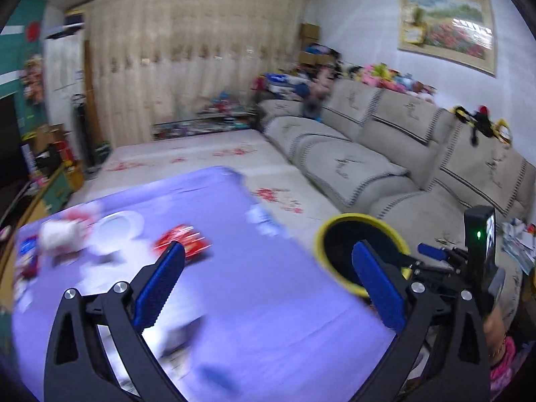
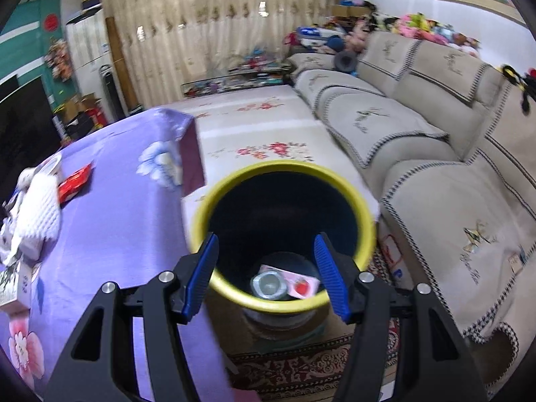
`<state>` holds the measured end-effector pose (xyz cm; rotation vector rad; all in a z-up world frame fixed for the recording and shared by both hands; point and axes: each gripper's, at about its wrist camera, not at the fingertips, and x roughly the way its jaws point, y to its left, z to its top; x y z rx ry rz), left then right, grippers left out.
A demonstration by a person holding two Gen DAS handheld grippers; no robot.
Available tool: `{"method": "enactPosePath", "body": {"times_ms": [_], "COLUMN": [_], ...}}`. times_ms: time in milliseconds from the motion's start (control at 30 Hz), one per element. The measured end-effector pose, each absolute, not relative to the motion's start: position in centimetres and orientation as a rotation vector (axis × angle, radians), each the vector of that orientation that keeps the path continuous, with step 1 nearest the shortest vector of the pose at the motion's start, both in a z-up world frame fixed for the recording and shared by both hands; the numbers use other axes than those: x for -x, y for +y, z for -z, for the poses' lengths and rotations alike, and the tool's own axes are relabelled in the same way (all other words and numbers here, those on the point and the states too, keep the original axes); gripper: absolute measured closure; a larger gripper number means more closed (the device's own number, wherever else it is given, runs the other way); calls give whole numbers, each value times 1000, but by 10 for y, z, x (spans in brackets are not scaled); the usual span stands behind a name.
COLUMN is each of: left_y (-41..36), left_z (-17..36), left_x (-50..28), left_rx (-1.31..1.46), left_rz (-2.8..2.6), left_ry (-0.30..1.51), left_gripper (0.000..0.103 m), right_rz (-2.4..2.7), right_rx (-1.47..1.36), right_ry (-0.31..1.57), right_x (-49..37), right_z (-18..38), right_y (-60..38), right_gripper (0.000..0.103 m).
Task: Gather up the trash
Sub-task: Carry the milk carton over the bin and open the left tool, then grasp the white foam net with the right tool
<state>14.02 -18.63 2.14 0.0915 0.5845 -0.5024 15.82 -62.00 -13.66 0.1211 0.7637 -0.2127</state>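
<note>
A dark bin with a yellow rim (image 2: 284,164) stands just past the right edge of the purple-clothed table (image 2: 117,221). Inside it lie a clear cup (image 2: 269,284) and a pink-red wrapper (image 2: 303,286). My right gripper (image 2: 267,238) hovers over the bin's near rim, open, with nothing pressed by its pads. My left gripper (image 1: 268,248) is wide open and empty above the table (image 1: 251,301), with the bin (image 1: 355,217) to its right. On the table's left part lie a red wrapper (image 1: 182,243), a white foam net (image 1: 62,236) and a white lid (image 1: 117,229).
A beige sofa (image 1: 368,167) runs along the right, and a floral-covered platform (image 1: 201,154) lies beyond the table. A red patterned rug (image 2: 301,368) lies under the bin. A hand with a pink sleeve (image 1: 499,345) holds the right gripper. Small boxes (image 2: 13,288) sit on the table's left edge.
</note>
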Motion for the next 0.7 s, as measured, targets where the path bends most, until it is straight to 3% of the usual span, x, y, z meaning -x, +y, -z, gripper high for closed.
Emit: {"method": "enactPosePath", "body": {"times_ms": [367,700], "left_y": [-10,27], "left_z": [-27,-20], "left_x": [-68,-55], "left_rx": [-32,10], "left_rz": [168,93], "left_ry": [533,530], "left_gripper": [5,5], "right_rz": [-143,-365], "right_rx": [-59,15], "right_ry": [779,749], "right_x": [-209,-243], "right_z": [128,105], "right_y": [-482,-363], "right_gripper": [46,47]}}
